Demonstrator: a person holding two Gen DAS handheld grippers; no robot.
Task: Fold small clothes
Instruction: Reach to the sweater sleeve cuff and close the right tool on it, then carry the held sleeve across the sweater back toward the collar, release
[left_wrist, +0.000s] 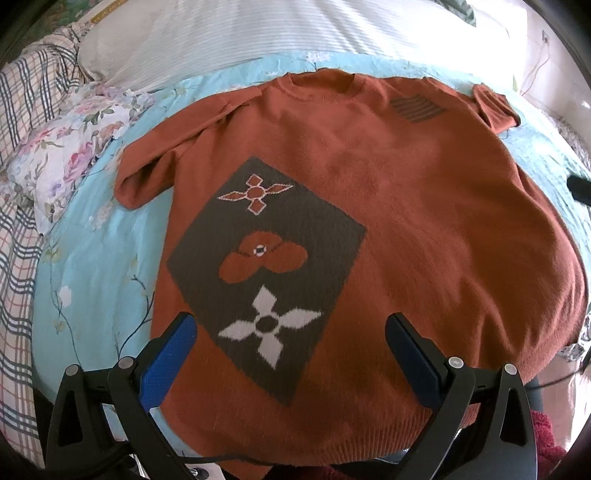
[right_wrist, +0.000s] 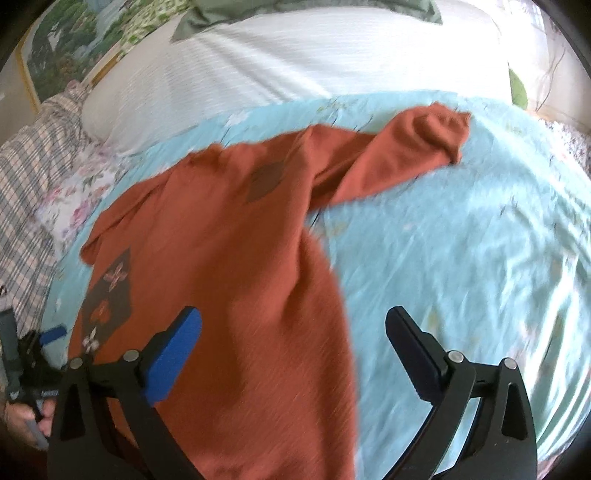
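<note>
While flat: rust-orange knit sweater (left_wrist: 406, 206) unfolded on light-blue bed sheet (right_wrist: 461, 258)
left gripper (left_wrist: 291, 332): jaws open, empty
right gripper (right_wrist: 293, 328): jaws open, empty
left to do: all folds

A bed in pale blue floral sheet (right_wrist: 461, 258), white striped pillow (right_wrist: 295, 55), plaid blanket (left_wrist: 22, 110), daylight.

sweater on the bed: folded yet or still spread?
Spread. The orange sweater lies front up on the blue sheet, body flat, both sleeves out to the sides, no fold. Both grippers are open, holding nothing.
</note>
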